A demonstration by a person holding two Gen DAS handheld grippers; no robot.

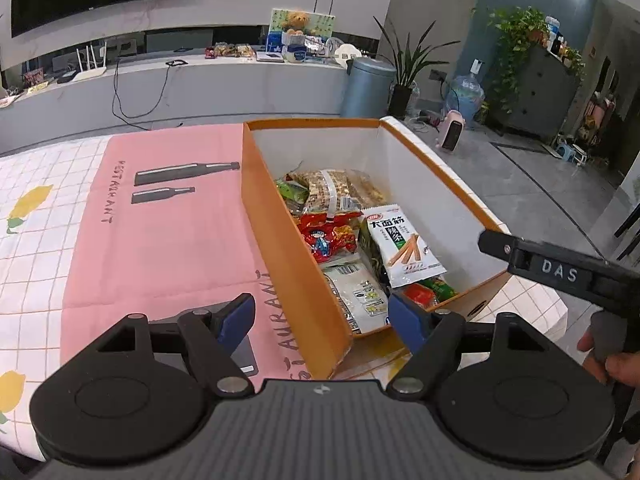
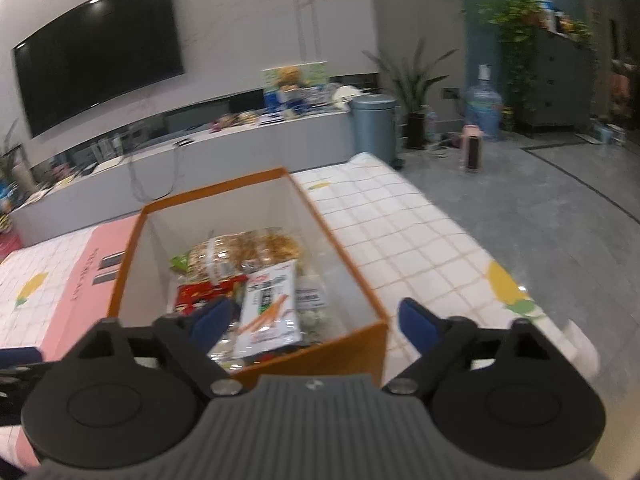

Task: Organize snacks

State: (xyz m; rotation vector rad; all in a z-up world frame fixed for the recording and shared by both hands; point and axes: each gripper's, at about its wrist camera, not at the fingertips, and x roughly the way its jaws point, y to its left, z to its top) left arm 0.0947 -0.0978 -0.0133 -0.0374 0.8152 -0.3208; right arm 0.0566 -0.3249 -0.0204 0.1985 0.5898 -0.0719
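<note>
- Risk, box shift: left gripper [image 1: 322,314] stands with jaws wide and empty, straddling the near left wall of the orange cardboard box [image 1: 280,240]. Judged: a pad catching that thin wall on the way down could tip or slide the box on the tablecloth [image 1: 44,168].
- Risk, wrong catch: right gripper [image 2: 314,318] has jaws apart, nothing between the pads, its left finger just inside the box and its right finger outside the near right corner. Judged: closing here could pinch the box wall instead of a packet.
- Risk, collision: both tools converge on the same near end of the box; the right gripper's body [image 1: 560,268] shows close at the right rim in the left wrist view. Judged: they may knock each other.
- Risk, slip: packets are glossy and piled loosely; a corner grip may let one slide out.
- Item, snacks: all lie inside the box on the table. White spicy-strip packet [image 1: 402,246] on top, red packet [image 1: 326,236] beside it, clear bag of brown nuggets [image 1: 336,188] behind, green packets [image 1: 292,192] at the edges, white barcode-labelled bag [image 1: 356,286] nearest.
- Item, pink placemat [image 1: 160,240]: left of the box, bare of snacks.
</note>
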